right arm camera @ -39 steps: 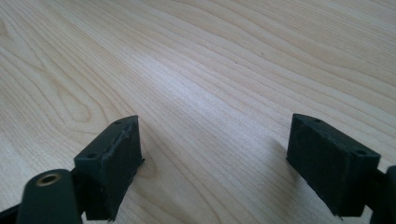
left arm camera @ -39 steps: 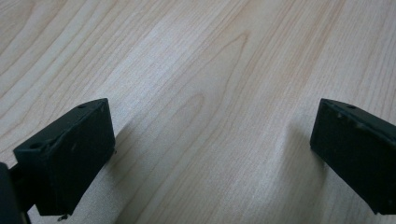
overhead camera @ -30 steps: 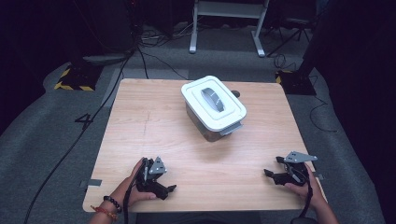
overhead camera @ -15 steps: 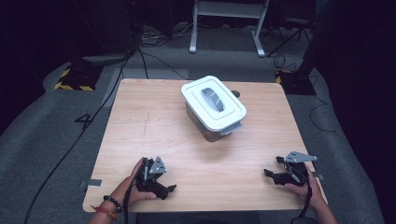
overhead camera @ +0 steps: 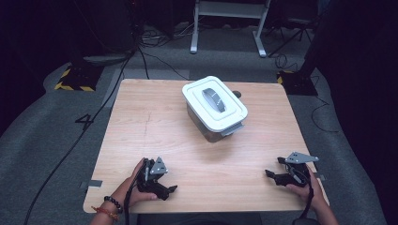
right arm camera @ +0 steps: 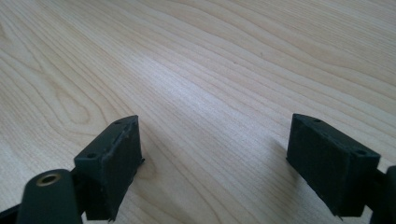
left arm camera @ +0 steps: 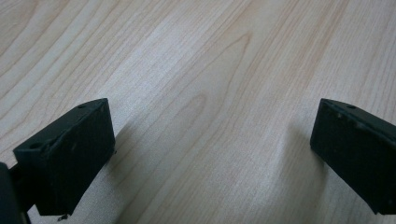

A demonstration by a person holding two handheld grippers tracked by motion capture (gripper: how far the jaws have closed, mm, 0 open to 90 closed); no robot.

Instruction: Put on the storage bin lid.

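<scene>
High view: container (overhead camera: 215, 109) under white lid (overhead camera: 214, 101), contents hidden.

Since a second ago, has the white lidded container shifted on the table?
No. The white lidded container sits at the same spot relative to the table's far edge; both claws rest near the front edge.

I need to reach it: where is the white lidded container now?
In the high view, the white lidded container stands on the table's far middle, ahead of both grippers.
</scene>
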